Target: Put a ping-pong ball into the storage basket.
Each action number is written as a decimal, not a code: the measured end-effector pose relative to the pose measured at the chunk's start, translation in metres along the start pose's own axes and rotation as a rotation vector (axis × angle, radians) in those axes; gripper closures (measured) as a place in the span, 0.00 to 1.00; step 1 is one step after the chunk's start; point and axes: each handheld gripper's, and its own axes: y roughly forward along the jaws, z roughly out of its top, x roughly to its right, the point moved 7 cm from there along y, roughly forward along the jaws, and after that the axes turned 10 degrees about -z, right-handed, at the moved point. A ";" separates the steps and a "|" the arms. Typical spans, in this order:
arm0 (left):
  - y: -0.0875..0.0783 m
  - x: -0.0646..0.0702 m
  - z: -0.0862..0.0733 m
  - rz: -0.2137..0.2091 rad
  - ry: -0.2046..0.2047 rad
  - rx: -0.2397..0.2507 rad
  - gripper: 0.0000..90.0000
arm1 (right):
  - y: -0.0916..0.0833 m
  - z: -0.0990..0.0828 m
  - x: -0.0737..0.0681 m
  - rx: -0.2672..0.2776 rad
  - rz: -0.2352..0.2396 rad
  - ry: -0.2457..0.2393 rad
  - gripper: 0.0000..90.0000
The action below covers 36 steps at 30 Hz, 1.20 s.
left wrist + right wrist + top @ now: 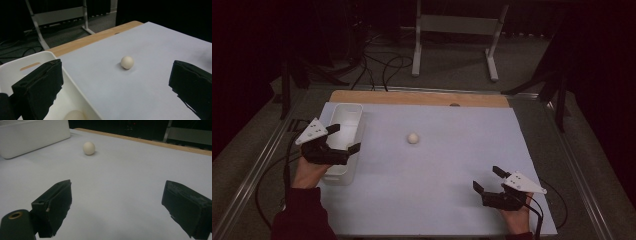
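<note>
Jaws wide on both — left gripper (343, 138) over tub (353, 111) | right gripper (488, 179) low | ball (413, 138) well apart, between them

no readable text, labels, brands or numbers showed anywhere, not on the table, the bin or either gripper's plate.

Second ball (74, 115) in white bin (77, 100) cut by bottom edge, bin's near end hidden by left gripper (343, 138)
</note>
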 end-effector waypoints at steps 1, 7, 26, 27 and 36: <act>0.002 0.001 0.000 -0.004 0.001 -0.004 0.00 | 0.000 0.000 0.000 0.000 0.000 0.000 0.10; 0.008 0.003 0.000 -0.008 0.005 -0.017 0.00 | 0.000 0.000 0.001 -0.001 -0.005 0.001 0.10; 0.021 0.011 0.006 -0.017 0.017 0.006 0.00 | -0.001 0.000 0.003 0.005 -0.009 0.004 0.10; 0.022 0.012 0.006 -0.014 0.020 0.006 0.00 | -0.001 0.001 0.003 0.005 -0.010 0.004 0.10; 0.026 0.014 0.007 -0.017 0.020 0.010 0.00 | -0.001 0.000 0.003 0.002 -0.008 0.003 0.10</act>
